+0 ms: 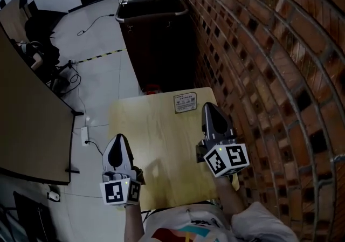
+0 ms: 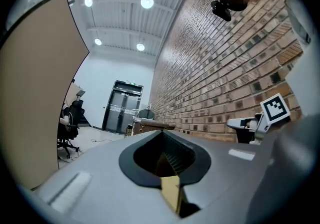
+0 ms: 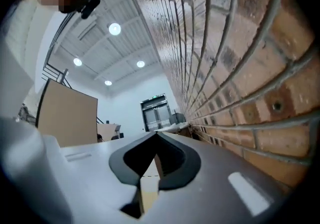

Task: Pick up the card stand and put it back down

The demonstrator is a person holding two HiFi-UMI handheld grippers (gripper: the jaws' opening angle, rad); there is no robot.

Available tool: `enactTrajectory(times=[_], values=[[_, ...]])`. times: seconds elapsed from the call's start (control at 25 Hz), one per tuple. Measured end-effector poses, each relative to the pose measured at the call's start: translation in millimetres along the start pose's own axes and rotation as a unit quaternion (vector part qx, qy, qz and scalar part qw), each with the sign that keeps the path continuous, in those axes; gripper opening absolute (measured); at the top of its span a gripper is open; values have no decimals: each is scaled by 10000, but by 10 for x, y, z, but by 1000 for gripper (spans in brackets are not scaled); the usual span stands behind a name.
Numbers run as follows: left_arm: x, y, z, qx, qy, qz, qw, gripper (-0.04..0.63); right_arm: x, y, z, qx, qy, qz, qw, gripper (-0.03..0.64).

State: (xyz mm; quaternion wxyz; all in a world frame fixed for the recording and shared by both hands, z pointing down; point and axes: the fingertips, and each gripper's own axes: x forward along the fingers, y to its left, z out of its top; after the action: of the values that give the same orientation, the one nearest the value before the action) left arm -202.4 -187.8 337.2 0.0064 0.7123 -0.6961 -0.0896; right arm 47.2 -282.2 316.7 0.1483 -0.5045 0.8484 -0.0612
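Card stand (image 1: 185,102) sits at the far edge of a small wooden table (image 1: 161,149), toward its right-hand corner, its pale printed face turned up to the head camera; the print is too small to read. Nothing grips the stand.

The person holds both tools over the table, jaws pointing at its far edge. The right gripper (image 1: 209,106) lies along the table's right side, its tip just beside the stand; whether the two touch cannot be told. Its own view shows the jaws pressed together at the tip with nothing between them. The left gripper (image 1: 119,138) is at the table's near left corner, well apart from the stand. Its jaws are likewise clenched on nothing, tips meeting. Each tool's cube (image 1: 226,160) with square markers faces the head camera at the table's near edge, above the person's forearms and light shirt (image 1: 199,227).

A brick wall (image 1: 269,47) with a wire grid over it runs along the table's right side. Beyond the table's far edge stands a dark cart (image 1: 156,36) with a tray on top. Left of the table, across a pale floor (image 1: 102,74), are a brown desk (image 1: 27,128), a black chair (image 1: 40,25) and a cable trailing on the floor. The left gripper view shows dark double doors (image 2: 122,106) far beyond the table, under round ceiling lights.
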Motion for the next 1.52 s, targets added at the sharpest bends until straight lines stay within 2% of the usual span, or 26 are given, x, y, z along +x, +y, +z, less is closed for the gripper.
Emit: enactTrajectory(times=[0.08, 0.24, 0.64, 1.52], values=[[-40, -71, 51, 13, -59, -93, 9999, 6, -197, 99, 95, 134, -78, 155, 9998, 0], [-96, -207, 125, 26, -146, -296, 9995, 6, -454, 222, 32, 165, 124, 208, 9996, 0], [-167, -344, 227, 14, -285, -568, 9980, 6, -751, 402, -53, -54, 334, 230, 9992, 0], [-263, -346, 337, 37, -397, -517, 9979, 6, -702, 421, -162, -326, 561, 174, 9977, 0]])
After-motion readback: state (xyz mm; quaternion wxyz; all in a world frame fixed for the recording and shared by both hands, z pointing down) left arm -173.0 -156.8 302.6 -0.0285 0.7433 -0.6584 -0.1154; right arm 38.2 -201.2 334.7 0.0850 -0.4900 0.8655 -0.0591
